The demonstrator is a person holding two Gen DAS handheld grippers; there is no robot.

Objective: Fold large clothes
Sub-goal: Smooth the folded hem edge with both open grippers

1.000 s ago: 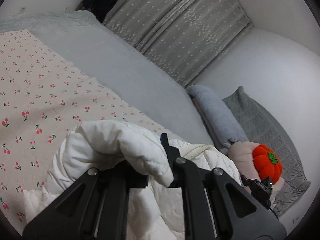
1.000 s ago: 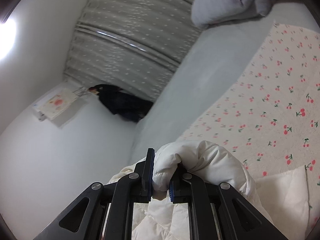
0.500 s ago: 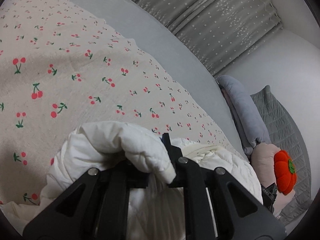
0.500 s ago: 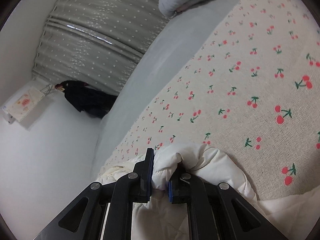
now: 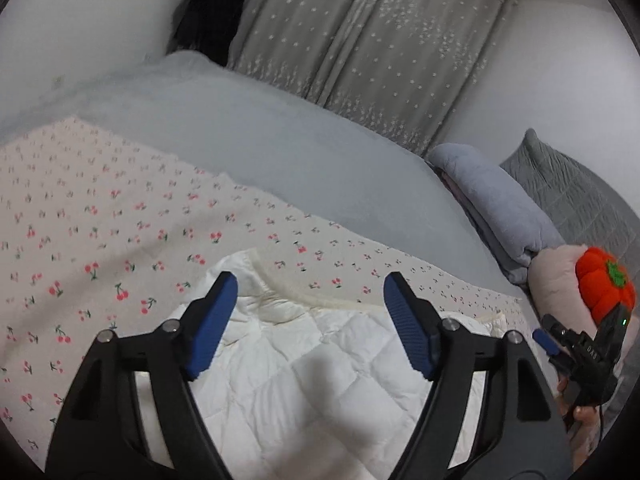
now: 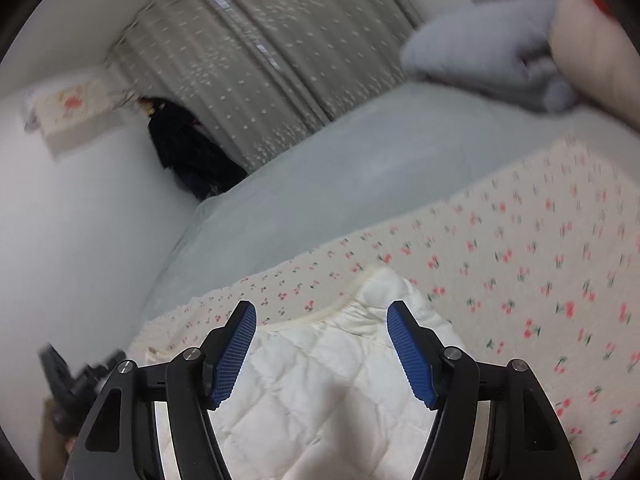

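**Both grippers open above a white quilted garment on the bed**

Left wrist view: your left gripper (image 5: pixel 308 320) has its jaws spread wide, the blue pads holding nothing. Below and between them, the white quilted garment (image 5: pixel 320 364) lies flat on a cherry-print sheet (image 5: pixel 100 216) that covers the bed. Its cream-trimmed edge runs just beyond the fingertips. A pale grey blanket (image 5: pixel 260 136) lies past the sheet, with a dotted grey curtain (image 5: pixel 360 44) behind it. At the right sit a folded grey blanket (image 5: pixel 496 204) and an orange pumpkin plush (image 5: pixel 604 288). Your right gripper (image 5: pixel 560 344) shows at the right edge.

Right wrist view: your right gripper (image 6: pixel 322 352) is likewise spread, pinching nothing. The garment (image 6: pixel 328 380) lies beneath it on the sheet (image 6: pixel 540 248), a corner reaching past the fingertips. The picture is blurred. Dark clothing (image 6: pixel 188 148) hangs beside the curtain (image 6: pixel 272 40).
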